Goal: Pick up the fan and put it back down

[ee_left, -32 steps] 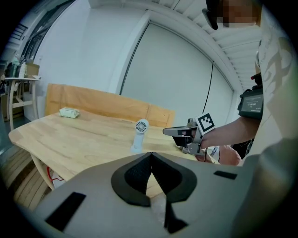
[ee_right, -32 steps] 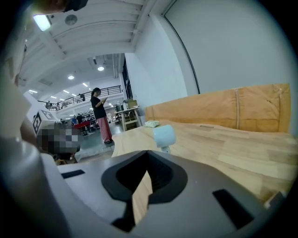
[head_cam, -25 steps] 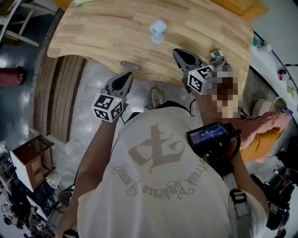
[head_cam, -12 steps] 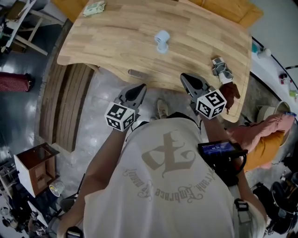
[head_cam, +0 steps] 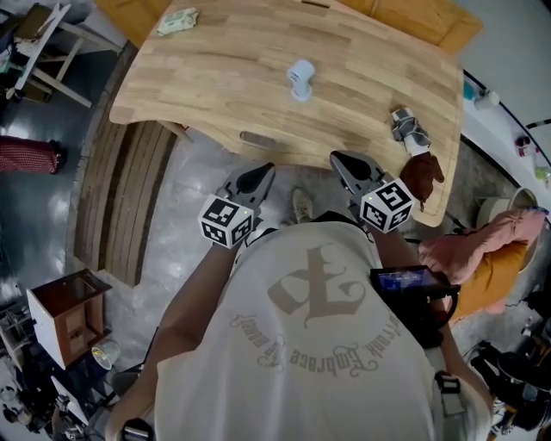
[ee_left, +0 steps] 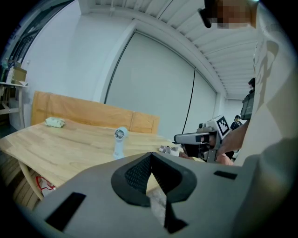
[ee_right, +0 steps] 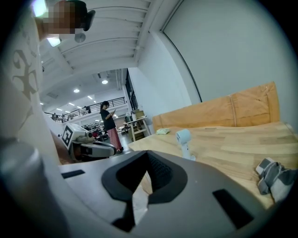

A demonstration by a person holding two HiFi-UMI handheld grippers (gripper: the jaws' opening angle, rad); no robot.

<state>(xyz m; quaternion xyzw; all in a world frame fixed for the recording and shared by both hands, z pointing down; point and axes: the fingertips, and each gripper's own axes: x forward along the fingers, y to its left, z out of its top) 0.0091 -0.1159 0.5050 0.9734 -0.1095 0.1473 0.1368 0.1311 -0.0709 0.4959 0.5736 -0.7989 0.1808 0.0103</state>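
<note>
A small white fan (head_cam: 300, 79) stands upright near the middle of the wooden table (head_cam: 215, 60). It also shows ahead in both gripper views, as fan (ee_left: 119, 142) and fan (ee_right: 184, 142), well beyond the jaws. My left gripper (head_cam: 259, 175) and right gripper (head_cam: 342, 160) hover side by side over the floor, just short of the table's near edge. Both are shut with nothing between the jaws. The left gripper (ee_left: 151, 155) sees the right one (ee_left: 199, 138) beside it. The right gripper (ee_right: 147, 153) sees the left one (ee_right: 88, 147).
A grey crumpled bundle (head_cam: 410, 127) and a brown object (head_cam: 423, 177) lie at the table's right end. A pale green wad (head_cam: 177, 19) sits at the far left corner. A slatted bench (head_cam: 120, 202) stands beside the table, and a person (ee_right: 109, 125) stands far off.
Both grippers have drawn back from the table's near edge toward the person's body, the right one farther. The jaws stay shut, and the fan has not moved.
</note>
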